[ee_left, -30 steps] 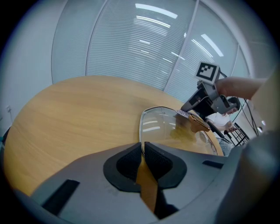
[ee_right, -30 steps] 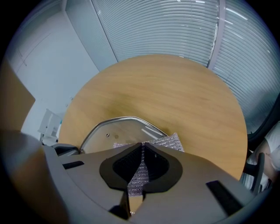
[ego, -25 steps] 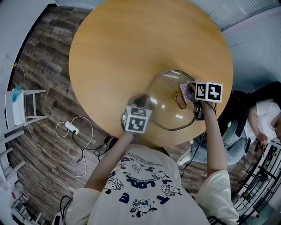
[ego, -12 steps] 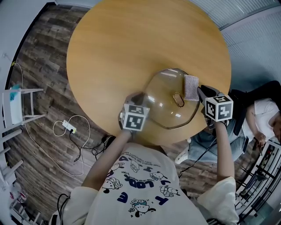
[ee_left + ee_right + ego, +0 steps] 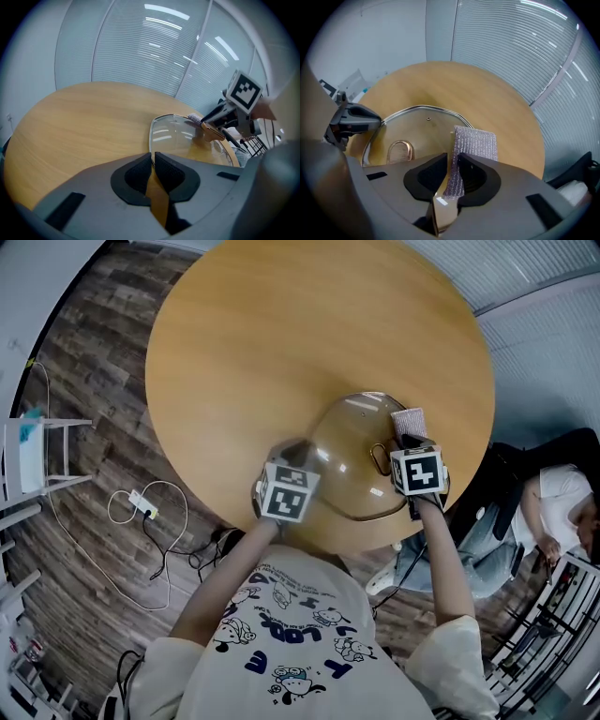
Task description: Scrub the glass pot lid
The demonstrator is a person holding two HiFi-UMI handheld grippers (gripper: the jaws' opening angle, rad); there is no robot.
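Left hand-held gripper (image 5: 152, 164) is clamping the rim of the lid (image 5: 349, 465). Right hand-held gripper (image 5: 451, 173) is gripping a pad (image 5: 476, 145) against its glass.

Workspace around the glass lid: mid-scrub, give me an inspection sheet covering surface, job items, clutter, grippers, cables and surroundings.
Surface: round wooden table, bare except for the job's things.
Job's things: glass pot lid lies dome-up near the table's near edge, with a metal loop handle. A grey scrub pad is at its right rim.
Clutter: nothing seen on the table.
Grippers: left gripper is shut on the lid's rim. Right gripper is shut on the scrub pad.
Cables: power strip with a looped white cable is on the floor, off the table.
Surroundings: plank floor, a white rack at left, a seated person at right.
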